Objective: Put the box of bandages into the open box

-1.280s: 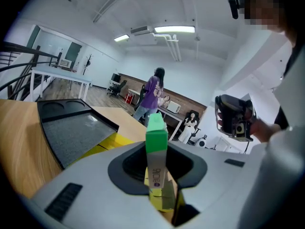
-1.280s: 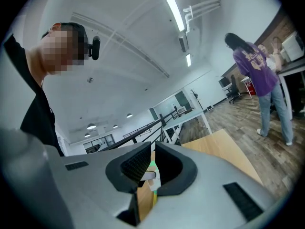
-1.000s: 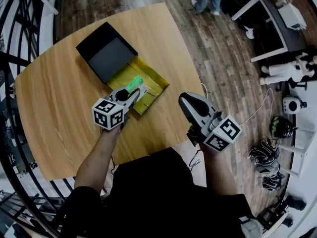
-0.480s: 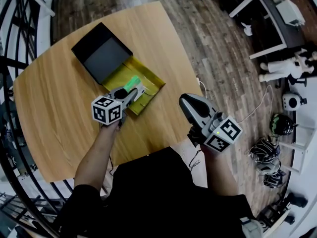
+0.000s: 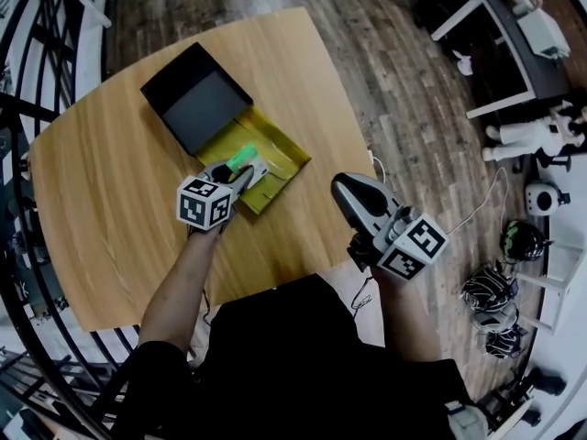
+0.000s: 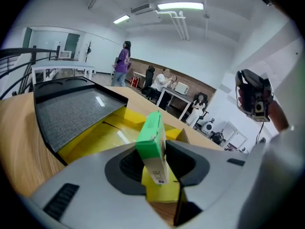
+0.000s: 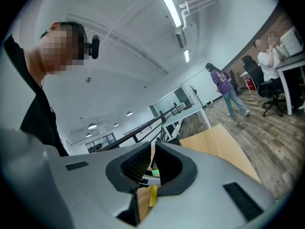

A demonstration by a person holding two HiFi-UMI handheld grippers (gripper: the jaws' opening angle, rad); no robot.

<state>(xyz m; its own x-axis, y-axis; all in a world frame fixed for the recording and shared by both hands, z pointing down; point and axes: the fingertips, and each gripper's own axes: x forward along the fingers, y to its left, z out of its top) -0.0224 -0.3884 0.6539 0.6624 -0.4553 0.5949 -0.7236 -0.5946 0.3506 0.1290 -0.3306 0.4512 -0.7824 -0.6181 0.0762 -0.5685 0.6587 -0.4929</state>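
we record the left gripper [image 5: 246, 166] angled down over the open box [image 5: 282, 157] on the round wooden table [image 5: 110, 181]. its jaws have just been opening, yet the box of bandages [image 6: 151, 132] sits between them. in the left gripper view this green box is tilted, top end toward the camera and printed lower end hanging over the yellow interior. we see no gap between it and either pad, so we note it as held, at a middling jaw width. the open box's dark lid [image 5: 197, 94] lies folded back, away from the person, with its grey inner face up. the right gripper [image 5: 345, 189] is held level beyond the table's right edge, over the plank floor [image 5: 413, 90], well apart from the open box. its jaws are drawn nearly together with only a thin slit between them and nothing in them.
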